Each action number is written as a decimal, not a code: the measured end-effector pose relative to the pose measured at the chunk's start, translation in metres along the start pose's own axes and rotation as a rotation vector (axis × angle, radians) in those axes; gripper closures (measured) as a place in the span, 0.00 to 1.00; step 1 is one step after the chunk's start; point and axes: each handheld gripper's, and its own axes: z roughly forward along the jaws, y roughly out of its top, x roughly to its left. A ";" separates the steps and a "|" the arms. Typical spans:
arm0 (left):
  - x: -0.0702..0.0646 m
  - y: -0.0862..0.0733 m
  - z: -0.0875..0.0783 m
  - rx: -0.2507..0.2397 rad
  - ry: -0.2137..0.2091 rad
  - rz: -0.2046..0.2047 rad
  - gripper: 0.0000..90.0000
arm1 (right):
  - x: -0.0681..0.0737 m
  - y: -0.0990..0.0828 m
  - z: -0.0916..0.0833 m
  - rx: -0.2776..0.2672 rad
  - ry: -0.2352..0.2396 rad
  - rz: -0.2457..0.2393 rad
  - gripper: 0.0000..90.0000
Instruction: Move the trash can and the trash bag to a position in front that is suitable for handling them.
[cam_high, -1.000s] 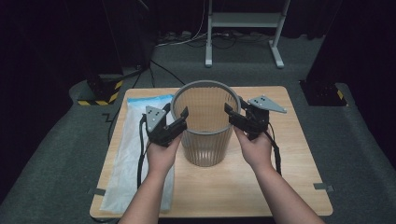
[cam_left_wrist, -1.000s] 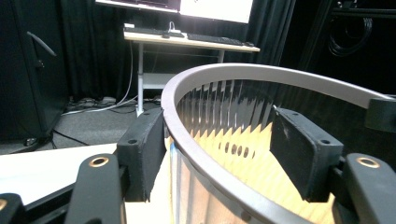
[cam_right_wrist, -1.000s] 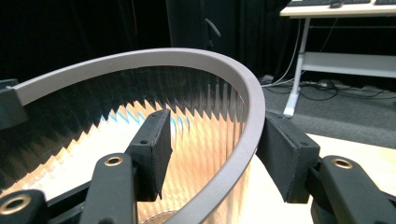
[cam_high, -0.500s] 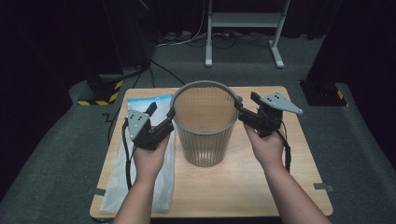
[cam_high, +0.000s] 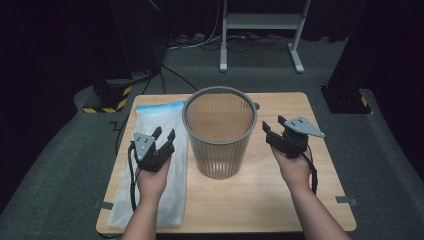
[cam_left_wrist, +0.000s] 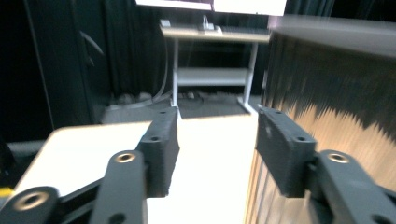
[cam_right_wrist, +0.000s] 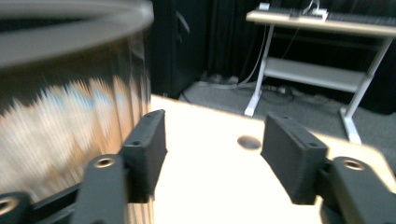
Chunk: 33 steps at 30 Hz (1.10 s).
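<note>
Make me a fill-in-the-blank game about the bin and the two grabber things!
The grey wastebasket stands between the two ____.
The folded plastic bag lies on the table under the ____ gripper.
Nothing is held between the jaws of the right gripper; they are ____.

Missing words: grippers; left; open

Basket (cam_left_wrist: 336, 93) wall motion-blurred in both gripper views, cut by frame edges; bag's (cam_high: 150, 150) middle hidden under left gripper (cam_high: 164, 135).

both grippers (cam_high: 164, 134) (cam_high: 272, 127) empty, jaws apart, just closing.
</note>
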 end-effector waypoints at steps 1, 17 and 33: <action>0.001 -0.005 0.005 0.028 -0.009 -0.003 0.62 | 0.001 -0.007 0.004 0.018 0.002 -0.001 0.54; -0.023 -0.052 0.080 0.254 -0.060 -0.010 0.98 | 0.019 -0.064 0.077 0.195 0.066 -0.007 0.91; -0.009 -0.057 0.056 0.264 -0.051 0.007 0.99 | 0.054 -0.068 0.062 0.184 0.129 -0.096 0.99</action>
